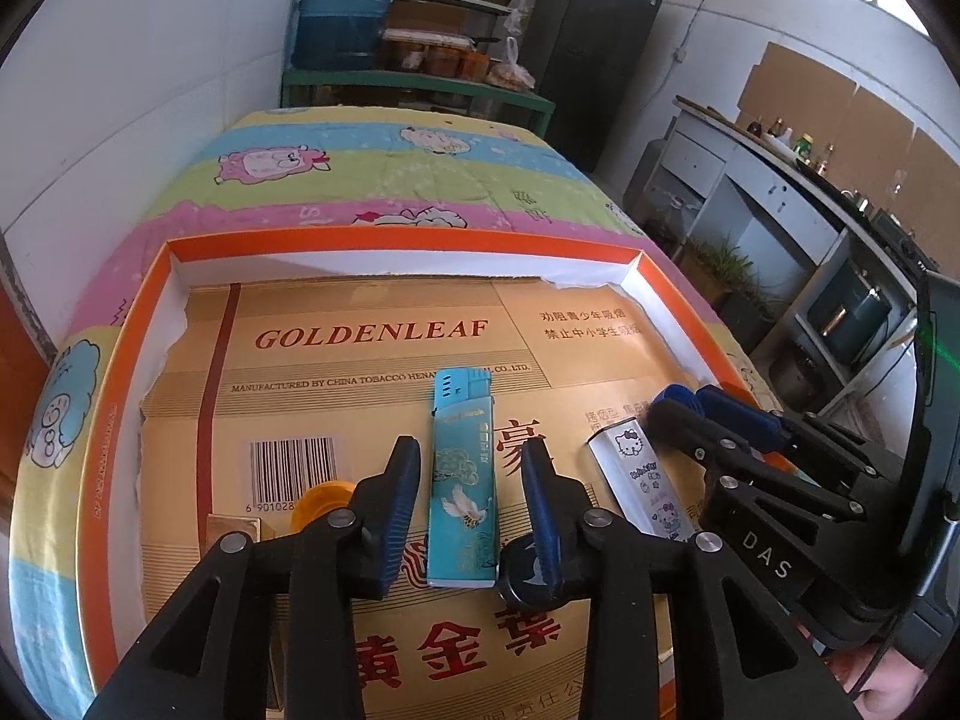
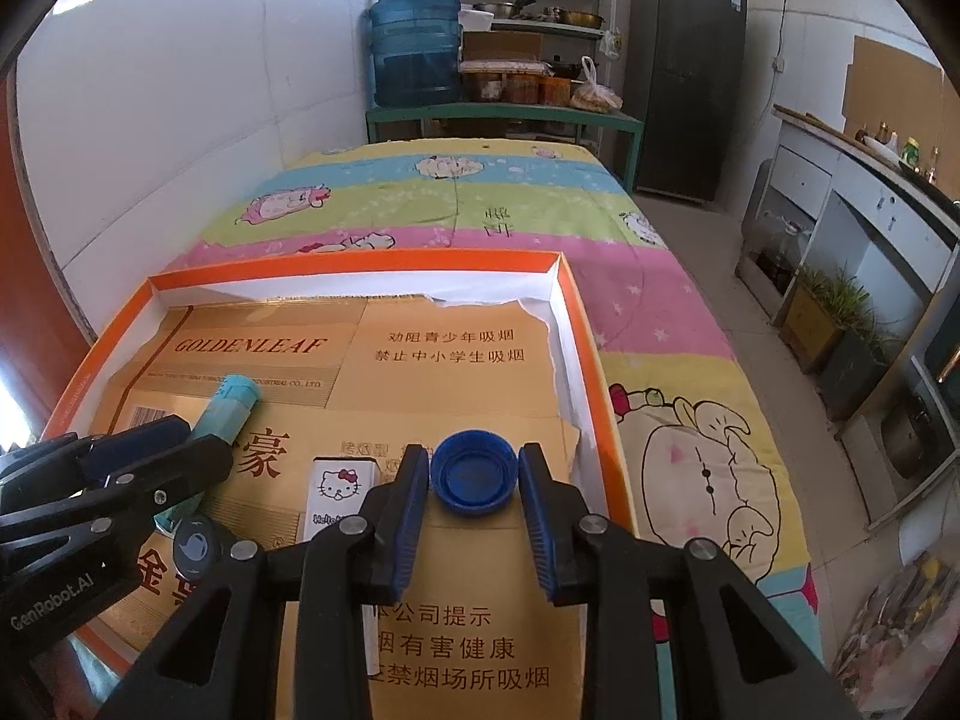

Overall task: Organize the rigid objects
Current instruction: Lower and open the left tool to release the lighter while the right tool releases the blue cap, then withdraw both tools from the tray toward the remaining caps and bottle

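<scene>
**Left wrist view**
- Risk: the teal lighter (image 1: 462, 480) lies flat on the printed cardboard liner (image 1: 372, 348) of the orange-rimmed tray (image 1: 108, 396), lengthwise between the fingers. If the left tool (image 1: 470, 480) lifts off crooked, a pad could catch the lighter's long edge and skew it out of line. A dark round cap (image 1: 528, 564) sits under the finger at 3 o'clock and could be nudged too.
- Left tool: released, partly spread. Gaps show on both sides of the lighter, so no pad presses it.
- Nearby: Hello Kitty lighter (image 1: 642, 480) at 3 o'clock of the teal one, just beside it and not touching; orange round piece (image 1: 318, 504) at 9 o'clock, partly hidden by a finger.

**Right wrist view**
- Risk: the blue bottle cap (image 2: 474, 474) rests open side up close to the tray's wall at 3 o'clock. It is light and round, so an uneven squeeze or a push could send it skidding against that wall or tip it over.
- Right tool (image 2: 474, 480): narrowly set around the cap. The pads stand at its sides with thin slivers of liner seemingly showing. I cannot tell if they press it.
- Nearby: the left tool enters at 9 o'clock.
</scene>
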Demonstrator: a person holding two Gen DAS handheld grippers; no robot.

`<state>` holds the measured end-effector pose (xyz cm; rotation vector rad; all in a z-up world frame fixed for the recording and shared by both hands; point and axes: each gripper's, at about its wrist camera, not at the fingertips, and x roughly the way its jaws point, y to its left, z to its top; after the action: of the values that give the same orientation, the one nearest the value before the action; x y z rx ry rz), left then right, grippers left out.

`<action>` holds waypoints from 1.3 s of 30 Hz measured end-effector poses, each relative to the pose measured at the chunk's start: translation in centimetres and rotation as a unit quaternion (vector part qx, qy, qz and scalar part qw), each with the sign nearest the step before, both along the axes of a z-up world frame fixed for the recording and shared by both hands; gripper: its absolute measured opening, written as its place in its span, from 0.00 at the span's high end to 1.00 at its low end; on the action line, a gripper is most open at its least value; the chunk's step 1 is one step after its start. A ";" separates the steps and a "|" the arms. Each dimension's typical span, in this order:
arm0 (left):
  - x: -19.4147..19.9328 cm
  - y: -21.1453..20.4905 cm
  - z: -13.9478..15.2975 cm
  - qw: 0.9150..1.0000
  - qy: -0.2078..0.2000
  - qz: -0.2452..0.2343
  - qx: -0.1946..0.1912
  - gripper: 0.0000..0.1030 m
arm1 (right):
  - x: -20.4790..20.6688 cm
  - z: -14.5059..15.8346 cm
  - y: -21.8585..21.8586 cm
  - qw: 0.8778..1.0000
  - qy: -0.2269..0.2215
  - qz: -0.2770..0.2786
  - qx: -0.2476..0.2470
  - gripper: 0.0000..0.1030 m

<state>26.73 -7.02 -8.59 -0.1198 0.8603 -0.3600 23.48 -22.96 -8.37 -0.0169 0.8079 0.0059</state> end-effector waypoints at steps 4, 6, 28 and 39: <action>-0.2 0.0 0.1 1.000 -0.002 -0.003 -0.003 0.57 | -0.1 0.1 -0.1 1.000 -0.003 -0.002 0.001 0.70; -0.2 0.1 0.2 1.000 -0.003 -0.002 -0.005 0.57 | -0.1 0.1 -0.2 1.000 -0.005 -0.003 0.001 0.70; -1.8 0.4 1.9 0.999 -0.035 0.009 -0.002 0.57 | -0.9 1.0 -1.1 0.999 -0.034 -0.022 0.021 0.67; -2.0 0.9 2.3 0.999 -0.044 0.013 -0.012 0.57 | -1.3 0.9 -1.4 0.998 -0.034 -0.021 0.040 0.67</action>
<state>24.70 -6.15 -6.34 -0.1369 0.7677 -0.3496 22.15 -24.32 -7.52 0.0748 0.7386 -0.0031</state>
